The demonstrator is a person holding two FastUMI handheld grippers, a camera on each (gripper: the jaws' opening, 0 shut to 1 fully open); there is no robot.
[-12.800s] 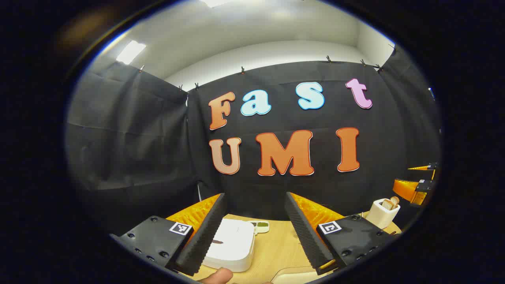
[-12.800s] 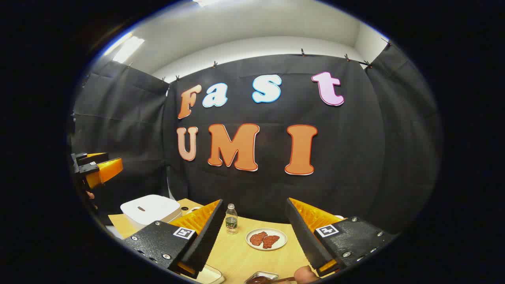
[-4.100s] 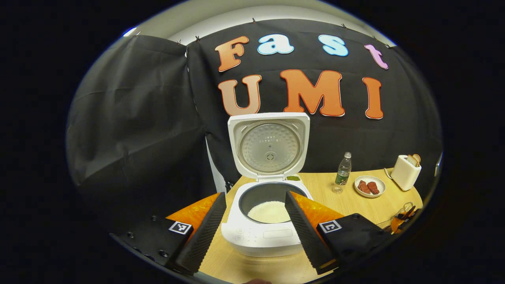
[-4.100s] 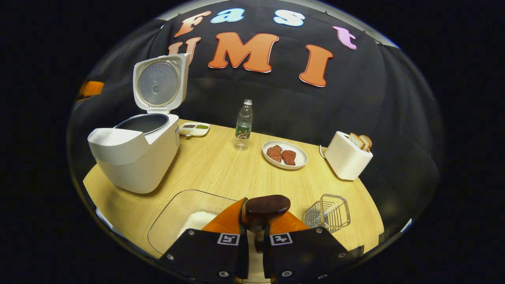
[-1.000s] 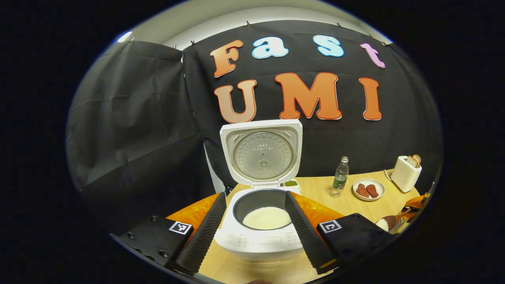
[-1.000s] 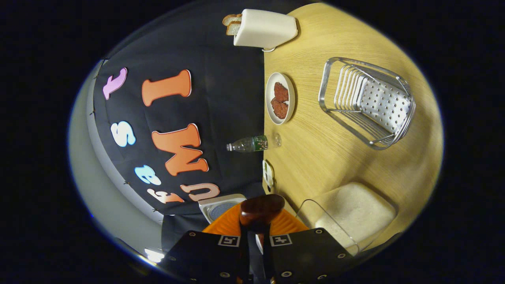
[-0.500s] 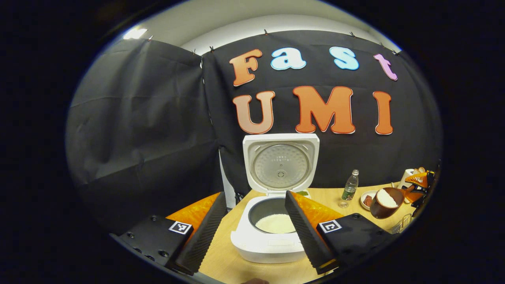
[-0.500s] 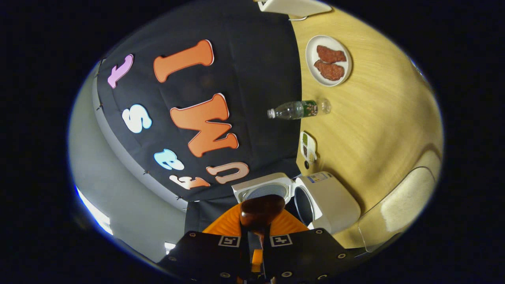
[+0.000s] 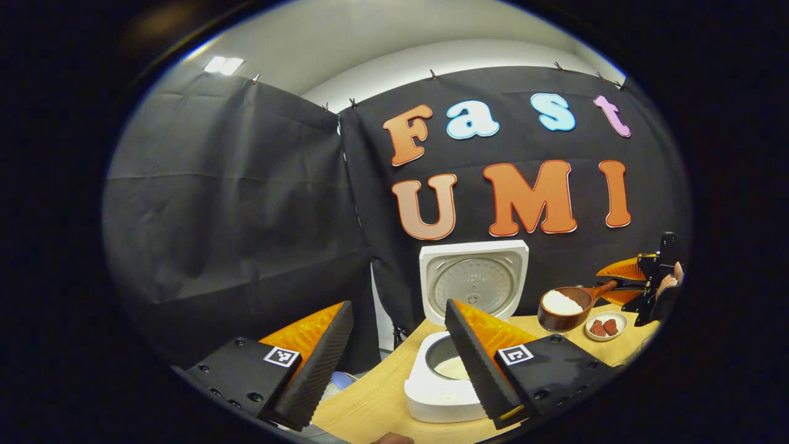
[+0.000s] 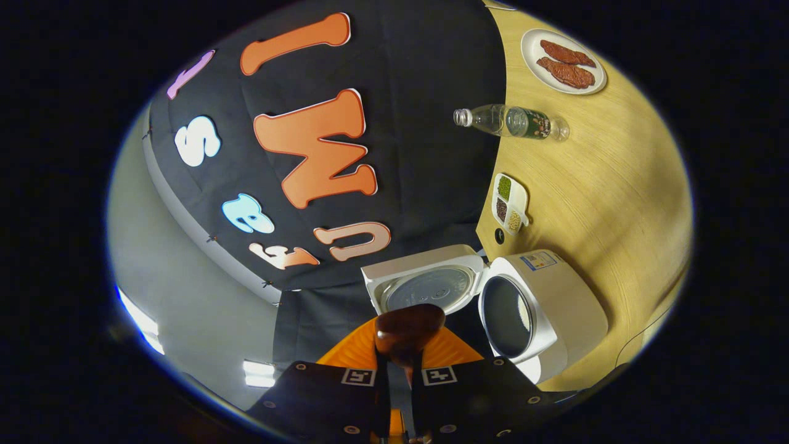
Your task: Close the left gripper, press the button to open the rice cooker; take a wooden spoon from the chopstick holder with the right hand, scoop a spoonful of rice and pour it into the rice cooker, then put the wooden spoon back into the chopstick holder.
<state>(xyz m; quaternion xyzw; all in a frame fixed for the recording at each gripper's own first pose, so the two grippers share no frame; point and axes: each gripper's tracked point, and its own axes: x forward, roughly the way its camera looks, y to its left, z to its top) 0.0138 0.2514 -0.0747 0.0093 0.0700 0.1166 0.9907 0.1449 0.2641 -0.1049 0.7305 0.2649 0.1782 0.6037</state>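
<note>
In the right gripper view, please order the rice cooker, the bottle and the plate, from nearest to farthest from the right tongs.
1. Rice cooker, lid open, just right of the right tongs.
2. Bottle, higher up.
3. Plate, top right.

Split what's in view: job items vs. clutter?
Job: rice cooker, lid open; wooden spoon loaded with rice, gripped by the right gripper; left gripper, open.
Clutter: water bottle, plate of meat, small divided dish.

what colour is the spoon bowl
Dark brown wood, heaped with white rice; the spoon shows best in the left gripper view.
</note>
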